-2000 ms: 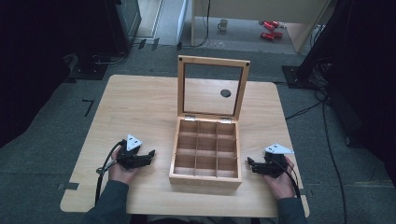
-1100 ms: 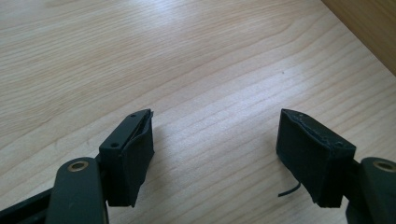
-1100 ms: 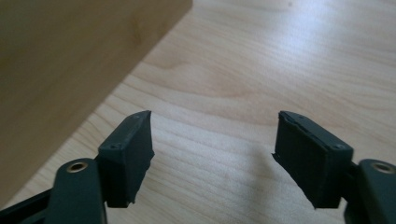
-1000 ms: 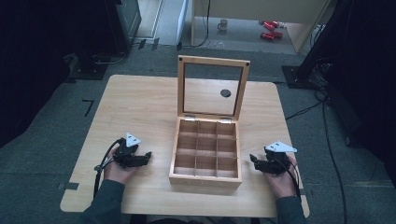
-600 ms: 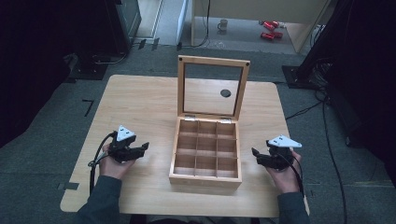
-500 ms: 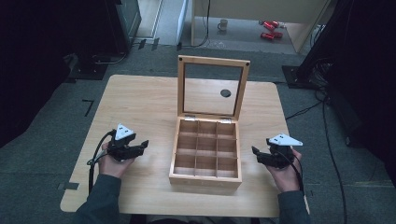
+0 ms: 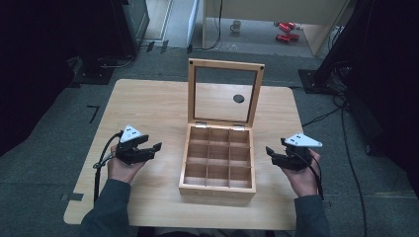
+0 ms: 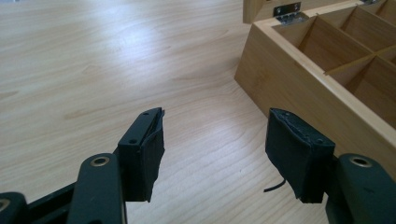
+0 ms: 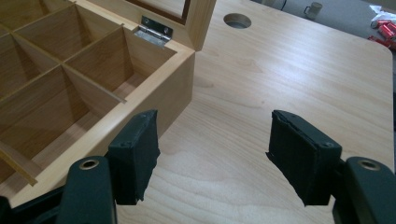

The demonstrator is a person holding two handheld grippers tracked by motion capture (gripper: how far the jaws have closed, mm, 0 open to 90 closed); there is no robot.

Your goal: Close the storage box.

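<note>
Nearest to you are your two forearms in dark sleeves, each hand holding one claw above the pale wooden bench (image 7: pixel 148 101). Your left claw (image 7: pixel 156 146) points toward the box from its left side, and in the left gripper view its two black padded jaws stand apart with bare bench between them and nothing gripped; they have just been closing and then easing back a little. Your right claw (image 7: pixel 270 150) mirrors it on the box's right side, and in the right gripper view its two jaws also stand apart over bare wood, holding nothing; they have just been closing somewhat. Each claw carries one grey three-cornered plate and trails one black cable. Between the two claws, near but not touching either, sits one light wooden box (image 7: pixel 217 190) on the bench, close to your edge and about midway across. It is divided by thin wooden slats into nine compartments, three rows of three, all of which look empty. Its one lid (image 7: pixel 226 65), a wooden frame around a clear pane, stands upright at the far side on two small metal hinges (image 9: pixel 156 28). Beyond the lid, one round dark hole (image 7: pixel 238 98) is cut in the bench top. Farther off, on the grey floor, stand one pale mug (image 7: pixel 236 25) and two red objects (image 7: pixel 282 31), too small to identify.
</note>
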